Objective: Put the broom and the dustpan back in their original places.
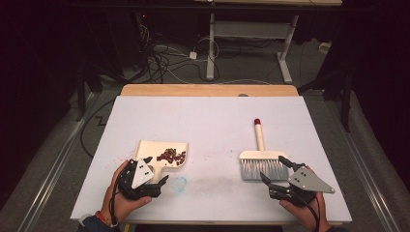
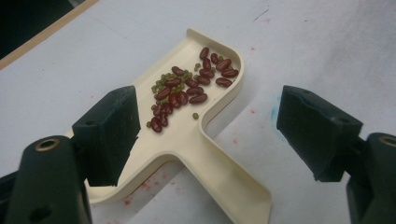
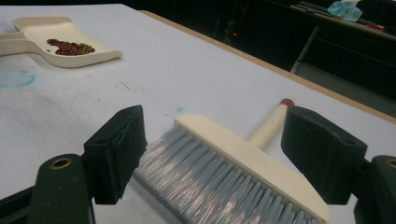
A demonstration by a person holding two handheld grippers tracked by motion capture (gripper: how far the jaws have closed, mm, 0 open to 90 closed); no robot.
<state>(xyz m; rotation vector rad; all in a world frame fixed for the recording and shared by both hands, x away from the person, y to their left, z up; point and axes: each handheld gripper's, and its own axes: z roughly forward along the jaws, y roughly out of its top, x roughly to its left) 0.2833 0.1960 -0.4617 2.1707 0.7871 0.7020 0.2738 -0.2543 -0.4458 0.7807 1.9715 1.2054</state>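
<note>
**benchrat:** Quick read of where this sweeping job stands? Start at the grippers.

**mop_n_go:** The left gripper point(image 2: 205, 121) has its jaws spread wide and it's gripping nothing. The cream dustpan point(image 2: 187, 140) lies flat on the table between and just past the jaws, with its handle running toward the camera. In the high view that gripper point(image 1: 153, 180) sits right at the handle end of the pan point(image 1: 150, 147).

**benchrat:** And the right one?

**mop_n_go:** Same deal. The right gripper point(image 3: 212, 154) is spread open with nothing in it, and the brush point(image 3: 233, 158) is lying on the table with its grey bristles pointing back at the jaws. From above the gripper point(image 1: 281, 175) is just behind the bristle edge of the brush point(image 1: 263, 162), whose red-tipped handle points away from the person.

**benchrat:** So is it done or not?

**mop_n_go:** Looks mostly done to me. The beans point(image 2: 189, 86), red kidney ones mixed with small green ones, are piled inside the pan toward its back wall. I can't spot any loose ones on the white table point(image 1: 217, 116), just a blue smudge and some faint reddish marks. What's left, if anything, is my guess: picking the pan up by its handle to empty it. Neither tool is held right now.
</note>
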